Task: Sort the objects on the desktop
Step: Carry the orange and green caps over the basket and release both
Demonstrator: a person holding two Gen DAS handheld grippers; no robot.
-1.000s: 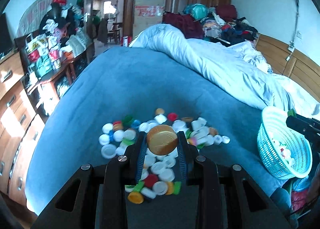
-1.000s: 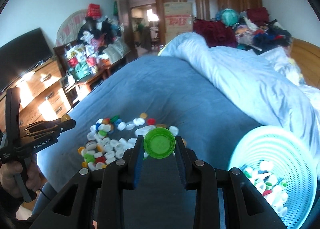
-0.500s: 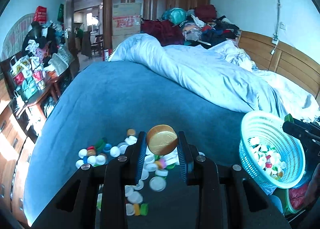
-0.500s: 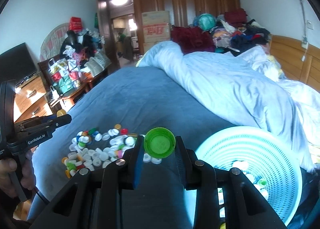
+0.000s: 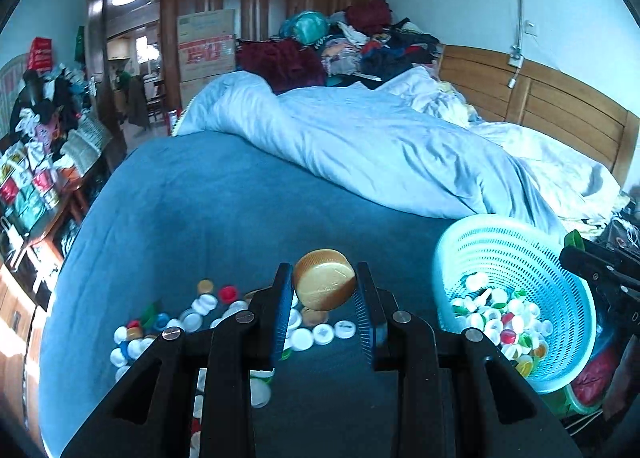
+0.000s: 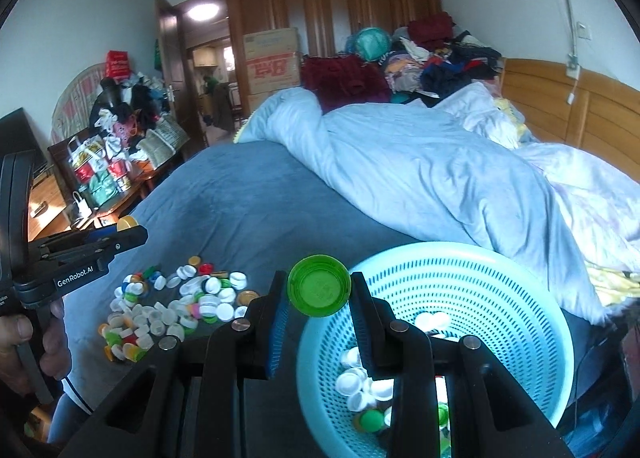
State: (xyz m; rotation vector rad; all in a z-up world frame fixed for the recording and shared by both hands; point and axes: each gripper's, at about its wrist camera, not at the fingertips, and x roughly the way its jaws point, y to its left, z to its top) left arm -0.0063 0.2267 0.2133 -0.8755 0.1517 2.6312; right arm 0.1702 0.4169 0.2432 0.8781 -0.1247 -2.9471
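Note:
My left gripper (image 5: pixel 324 282) is shut on a gold bottle cap (image 5: pixel 325 279), held above the pile of loose caps (image 5: pixel 200 314) on the blue bedspread, left of the light-blue basket (image 5: pixel 516 254). My right gripper (image 6: pixel 319 292) is shut on a green cap (image 6: pixel 319 291), held over the near left rim of the basket (image 6: pixel 460 258), which holds several caps. The cap pile (image 6: pixel 172 310) lies to its left. The left gripper also shows in the right wrist view (image 6: pixel 124 228), with the gold cap in its tips.
A crumpled pale-blue duvet (image 5: pixel 380 154) covers the far and right side of the bed. A wooden headboard (image 5: pixel 540 106) stands at right. A cluttered cabinet (image 6: pixel 104 162) lines the left wall. A hand (image 6: pixel 24 342) grips the left tool.
Both grippers have moved right with their caps. The basket is now closer to each gripper, and the right gripper has come over its rim. The cap pile has slid left.

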